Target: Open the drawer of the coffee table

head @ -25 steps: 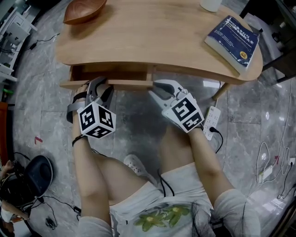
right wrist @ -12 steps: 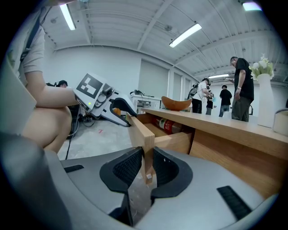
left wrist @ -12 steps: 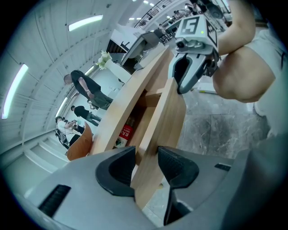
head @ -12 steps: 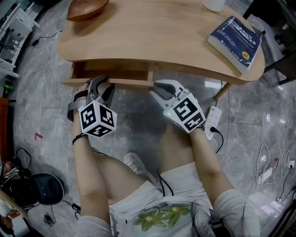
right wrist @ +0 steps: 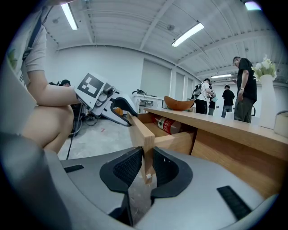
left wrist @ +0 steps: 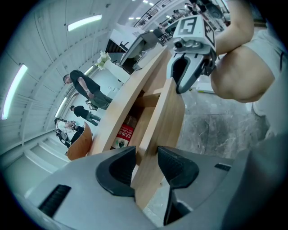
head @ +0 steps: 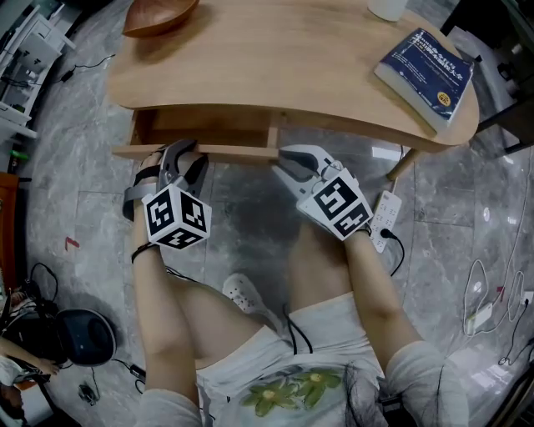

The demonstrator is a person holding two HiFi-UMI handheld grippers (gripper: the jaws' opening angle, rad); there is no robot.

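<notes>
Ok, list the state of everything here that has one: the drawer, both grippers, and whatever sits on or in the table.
drawer, pulled partly out of the coffee table.
left gripper, jaws closed on the drawer's front panel.
right gripper, jaws closed on the same panel, at its other end.
bottle, lying on its side inside the drawer.
book, closed, flat on the coffee table.
bowl, upright on the coffee table.

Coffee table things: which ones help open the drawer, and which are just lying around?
For the job:
- drawer, partly open
- left claw and right claw, both on its front board
- coffee table

Just lying about:
- blue book and brown bowl on the tabletop
- red-labelled bottle inside the drawer
- power strip on the floor
</notes>
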